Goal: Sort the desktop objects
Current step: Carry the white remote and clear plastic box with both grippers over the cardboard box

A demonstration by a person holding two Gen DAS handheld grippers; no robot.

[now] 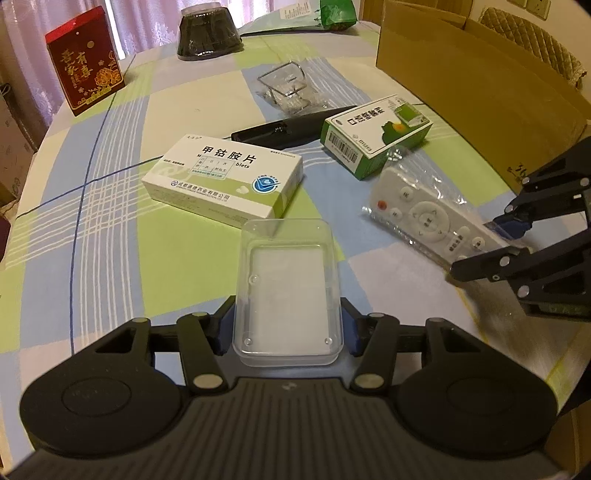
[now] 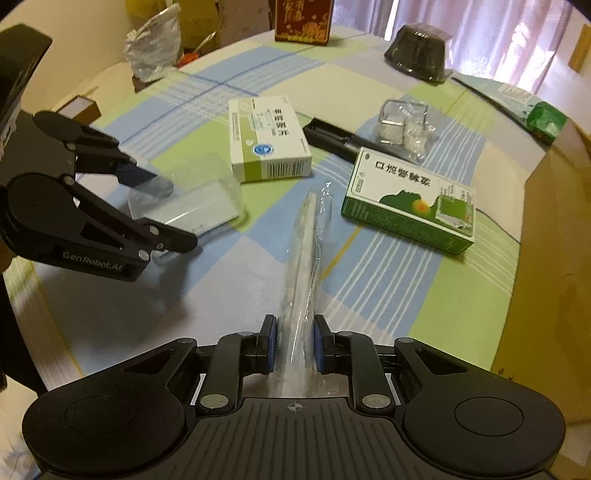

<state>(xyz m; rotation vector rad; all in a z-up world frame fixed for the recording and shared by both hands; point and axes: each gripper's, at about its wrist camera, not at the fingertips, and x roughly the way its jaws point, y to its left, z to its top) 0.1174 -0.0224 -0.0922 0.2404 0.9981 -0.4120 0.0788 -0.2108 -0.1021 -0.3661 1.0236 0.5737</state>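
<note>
My left gripper (image 1: 288, 326) is shut on a clear plastic box (image 1: 288, 288), gripping its near end from both sides above the checked tablecloth. In the right wrist view the left gripper (image 2: 173, 212) holds that clear box (image 2: 207, 199) at the left. My right gripper (image 2: 295, 343) is shut on a white remote in a clear plastic bag (image 2: 306, 258), seen edge-on and pointing away. In the left wrist view the right gripper (image 1: 487, 245) clamps the near end of the remote (image 1: 428, 218), whose buttons face up. I cannot tell whether the remote's far end touches the cloth.
On the table lie a white medicine box (image 1: 225, 177), a green medicine box (image 1: 376, 133), a black elongated case (image 1: 280, 129) and a small clear container (image 1: 288, 86). A red box (image 1: 85, 59) and a dark bowl (image 1: 208, 33) stand at the back. A cardboard box (image 1: 480, 74) stands on the right.
</note>
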